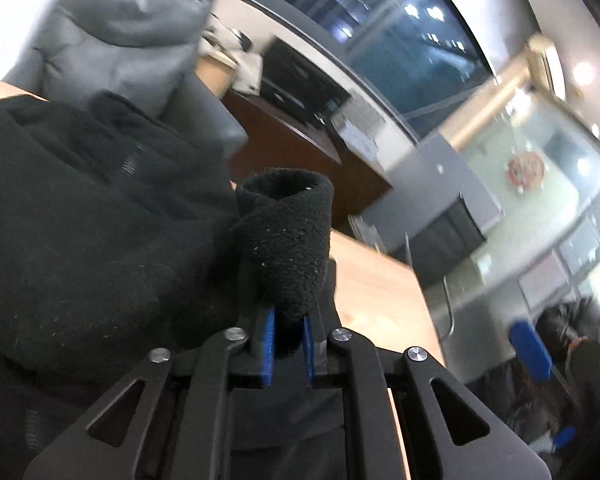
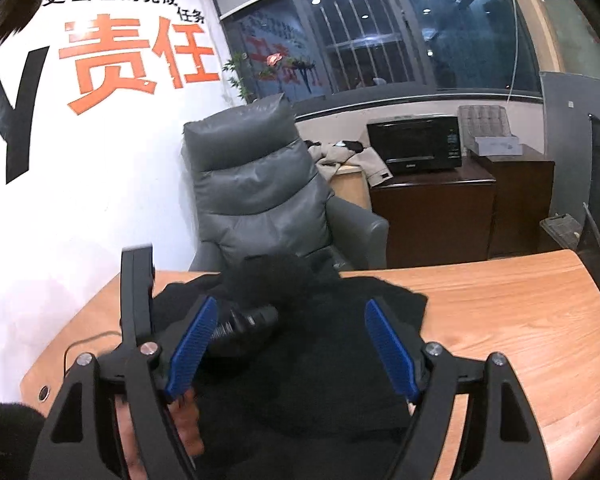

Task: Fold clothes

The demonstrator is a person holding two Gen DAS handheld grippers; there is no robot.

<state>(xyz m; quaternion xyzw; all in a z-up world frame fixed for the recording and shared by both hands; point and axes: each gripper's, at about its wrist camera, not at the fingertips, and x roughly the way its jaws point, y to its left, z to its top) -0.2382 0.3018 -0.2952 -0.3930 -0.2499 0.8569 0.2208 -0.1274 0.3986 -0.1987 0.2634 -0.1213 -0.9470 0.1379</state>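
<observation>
Black garment (image 2: 308, 360) sprawls over my wooden desk (image 2: 520, 320), bunched up toward the grey armchair (image 2: 256, 184) behind it. My right gripper (image 2: 290, 344) hangs over the cloth, blue pads (image 2: 388, 348) spread wide with nothing between them. My left gripper (image 1: 288, 344) has its fingers nearly together, pinching a rolled fold of that same black fabric.
</observation>
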